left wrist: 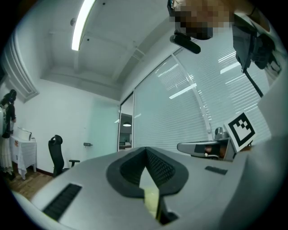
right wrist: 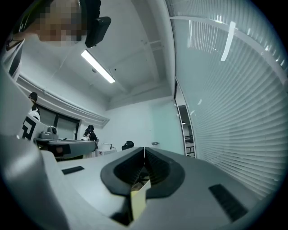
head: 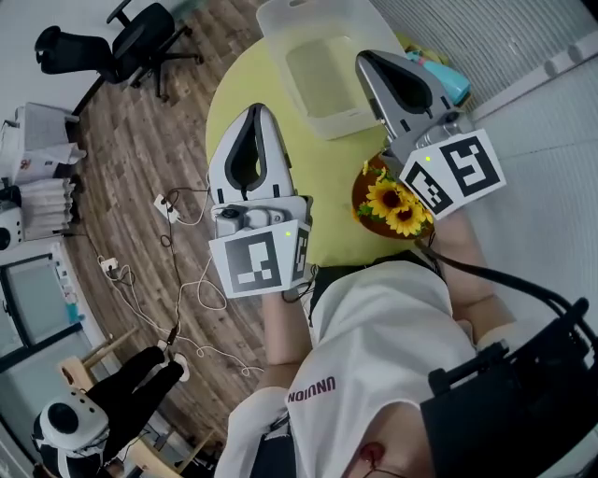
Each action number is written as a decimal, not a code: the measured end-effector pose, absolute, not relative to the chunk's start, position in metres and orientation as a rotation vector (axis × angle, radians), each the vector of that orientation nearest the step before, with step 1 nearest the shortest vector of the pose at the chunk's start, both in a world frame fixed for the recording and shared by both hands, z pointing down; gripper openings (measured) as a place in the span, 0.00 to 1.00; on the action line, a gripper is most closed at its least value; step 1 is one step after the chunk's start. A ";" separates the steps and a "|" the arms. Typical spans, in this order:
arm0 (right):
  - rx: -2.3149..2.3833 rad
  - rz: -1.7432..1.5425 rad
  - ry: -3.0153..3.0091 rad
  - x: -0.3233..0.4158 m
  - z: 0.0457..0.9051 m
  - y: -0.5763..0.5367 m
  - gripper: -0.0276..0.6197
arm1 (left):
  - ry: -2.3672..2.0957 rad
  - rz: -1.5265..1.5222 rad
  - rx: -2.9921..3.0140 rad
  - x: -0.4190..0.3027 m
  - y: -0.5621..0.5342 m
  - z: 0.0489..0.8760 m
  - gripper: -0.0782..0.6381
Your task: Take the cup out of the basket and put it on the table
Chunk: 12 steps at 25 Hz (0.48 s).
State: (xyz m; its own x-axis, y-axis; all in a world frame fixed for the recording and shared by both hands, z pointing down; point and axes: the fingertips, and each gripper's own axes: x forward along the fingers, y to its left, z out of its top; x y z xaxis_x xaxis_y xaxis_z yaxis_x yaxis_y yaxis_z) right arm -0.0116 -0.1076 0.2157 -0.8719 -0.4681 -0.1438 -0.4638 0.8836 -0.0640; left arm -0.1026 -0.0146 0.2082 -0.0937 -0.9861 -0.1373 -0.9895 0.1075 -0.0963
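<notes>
At left, left tongs [head: 259, 112] pressed together on nothing, poised above the table [head: 327, 177]. Ahead and rightward, at the far edge, the basket [head: 273, 28]; no cup made out inside, perhaps masked by the cloudy walls. Nearer to it, right tongs [head: 367, 58], likewise closed and empty, at its right rim. Basket visible only from the head view; from both gripper views, just ceiling [left wrist: 112, 45] and blinds [right wrist: 234, 112].
</notes>
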 end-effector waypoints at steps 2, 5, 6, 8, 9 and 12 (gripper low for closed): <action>-0.723 -0.021 2.924 -0.026 0.218 -0.115 0.07 | 2.193 0.032 -2.020 -0.114 -0.026 0.210 0.13; -0.715 -0.023 2.970 -0.042 0.232 -0.130 0.07 | 2.169 0.021 -2.071 -0.125 -0.046 0.225 0.13; -0.722 -0.027 2.983 -0.046 0.237 -0.137 0.07 | 2.154 0.024 -2.096 -0.127 -0.054 0.228 0.13; -0.743 -0.031 3.006 -0.050 0.245 -0.153 0.08 | 2.119 0.037 -2.144 -0.130 -0.072 0.233 0.13; -0.752 -0.029 3.016 -0.051 0.248 -0.160 0.07 | 2.105 0.040 -2.162 -0.131 -0.079 0.235 0.13; -0.772 0.034 3.052 -0.053 0.257 -0.174 0.08 | 2.070 0.034 -2.211 -0.131 -0.094 0.244 0.13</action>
State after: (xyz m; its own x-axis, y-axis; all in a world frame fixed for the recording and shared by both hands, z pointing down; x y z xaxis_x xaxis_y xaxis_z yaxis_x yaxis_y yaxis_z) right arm -0.0534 -0.1742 0.2570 -0.8796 -0.4757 0.0015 -0.4756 0.8794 0.0225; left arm -0.1313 -0.0943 0.2438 0.0684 -0.9933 -0.0930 -0.9958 -0.0623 -0.0668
